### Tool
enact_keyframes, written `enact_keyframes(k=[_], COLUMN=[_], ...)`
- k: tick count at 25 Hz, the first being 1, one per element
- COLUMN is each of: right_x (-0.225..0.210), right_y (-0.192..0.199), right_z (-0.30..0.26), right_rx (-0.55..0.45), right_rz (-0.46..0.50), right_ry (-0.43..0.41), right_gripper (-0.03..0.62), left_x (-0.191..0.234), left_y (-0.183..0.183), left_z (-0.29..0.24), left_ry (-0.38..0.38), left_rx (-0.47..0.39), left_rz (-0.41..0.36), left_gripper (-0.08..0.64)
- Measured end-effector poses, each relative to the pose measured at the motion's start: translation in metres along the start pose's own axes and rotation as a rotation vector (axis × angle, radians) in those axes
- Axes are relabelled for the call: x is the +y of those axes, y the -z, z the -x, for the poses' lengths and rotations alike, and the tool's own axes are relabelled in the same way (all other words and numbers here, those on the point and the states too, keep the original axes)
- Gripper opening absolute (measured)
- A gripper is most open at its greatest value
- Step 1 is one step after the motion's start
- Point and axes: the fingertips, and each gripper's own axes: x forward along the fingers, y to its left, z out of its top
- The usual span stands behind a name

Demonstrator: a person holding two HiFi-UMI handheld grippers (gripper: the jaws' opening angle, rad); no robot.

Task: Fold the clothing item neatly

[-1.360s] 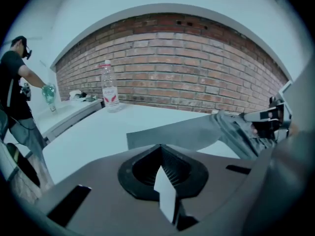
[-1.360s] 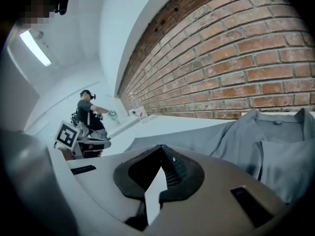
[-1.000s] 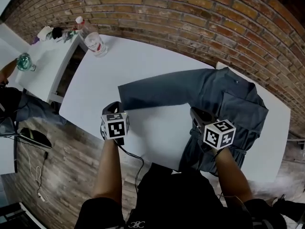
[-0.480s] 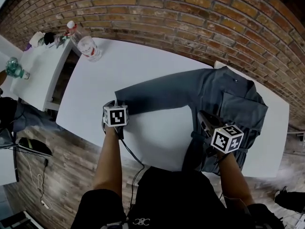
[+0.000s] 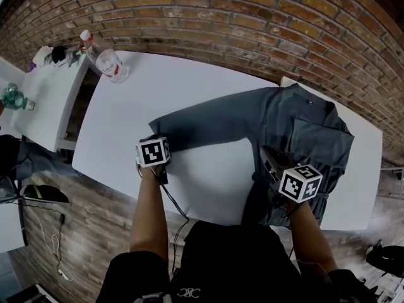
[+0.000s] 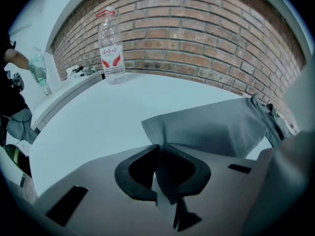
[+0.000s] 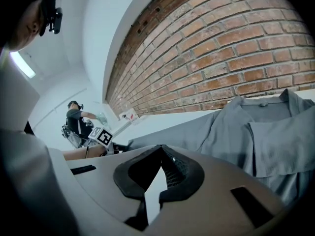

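Observation:
A grey shirt (image 5: 303, 131) lies on the white table (image 5: 189, 87), one long sleeve (image 5: 208, 125) stretched out to the left. My left gripper (image 5: 153, 140) is at the sleeve's cuff (image 6: 162, 129). Its jaws have just been closing, and the cuff's edge runs in between the pads of the left gripper (image 6: 160, 149). My right gripper (image 5: 266, 155) rests at the shirt's near left edge, where cloth hangs off the table. The right gripper (image 7: 161, 149) has its tips together; no cloth shows between them.
A clear water bottle (image 5: 112, 64) stands at the table's far left corner. A smaller white side table (image 5: 44, 100) with a green bottle (image 5: 12, 98) and small items is to the left. A brick wall (image 5: 252, 17) runs behind. A cable (image 5: 173, 201) hangs by the near edge.
My left gripper has come down and forward onto the sleeve cuff and closed on it. The right gripper has stayed at the shirt's near edge.

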Motion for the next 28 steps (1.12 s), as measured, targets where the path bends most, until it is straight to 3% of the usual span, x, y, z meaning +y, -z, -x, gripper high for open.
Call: enact_keyframes(k=[5,9,14,21,28], right_x=[0.004,0.001,-0.007,-0.025,-0.068], right_y=[0.002,0.002,0.003,0.009,0.017], right_z=[0.008,0.021,0.041,0.080,0.135], right_rx=[-0.011,-0.025,-0.050,-0.087,-0.137], right_rz=[0.005,0.012,-0.008,-0.037,-0.104], right_ry=[0.001,0.012,0.034,0.081,0.145], right_gripper=[0.002,0.002,0.002,0.002,0.002], left_x=[-0.005,-0.007,-0.035,-0.121,-0.250], left_y=[-0.002,-0.001,-0.031,-0.087,-0.125], left_z=[0.003,0.008,0.038,0.084,0.123], left_ry=[-0.066,-0.037,0.016,0.119,0.266], left_rx=[-0.006,0.013,-0.087,-0.236,-0.337], left_rz=[-0.102,-0.075,-0.076,-0.185,-0.307], left_gripper=[0.017,0.017,0.017,0.017,0.017])
